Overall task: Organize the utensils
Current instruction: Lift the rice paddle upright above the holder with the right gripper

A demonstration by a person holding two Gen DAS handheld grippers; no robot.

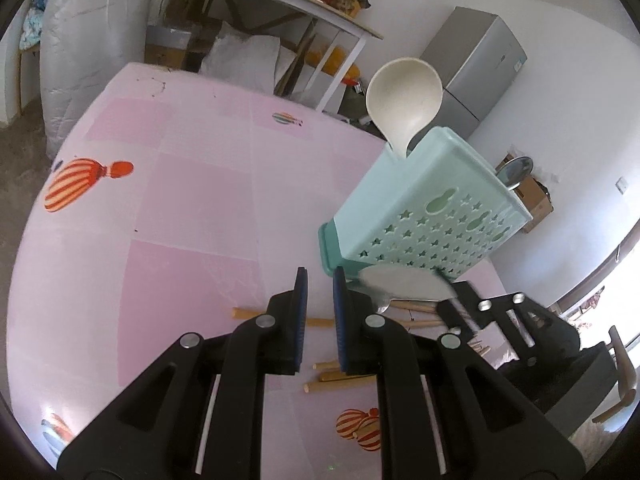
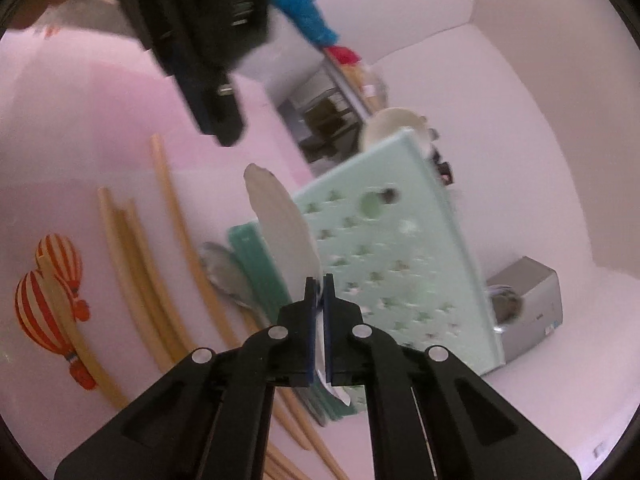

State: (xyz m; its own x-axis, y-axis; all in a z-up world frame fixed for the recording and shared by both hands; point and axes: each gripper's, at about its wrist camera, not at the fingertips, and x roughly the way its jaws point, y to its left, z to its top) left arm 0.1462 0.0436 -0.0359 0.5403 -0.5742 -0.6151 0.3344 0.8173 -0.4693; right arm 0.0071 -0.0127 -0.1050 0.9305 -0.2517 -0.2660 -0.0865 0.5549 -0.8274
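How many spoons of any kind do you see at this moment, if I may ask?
3: a white ladle standing in the holder, a pale spoon in the right gripper, a metal spoon on the table; others may be hidden.

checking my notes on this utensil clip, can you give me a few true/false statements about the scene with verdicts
1. The right gripper is shut on a white spoon. True.
2. The left gripper holds a chopstick. False: nothing is between its jaws.
3. A white ladle stands in the green utensil holder. True.
4. The chopsticks are all in the holder. False: several lie on the pink tablecloth.
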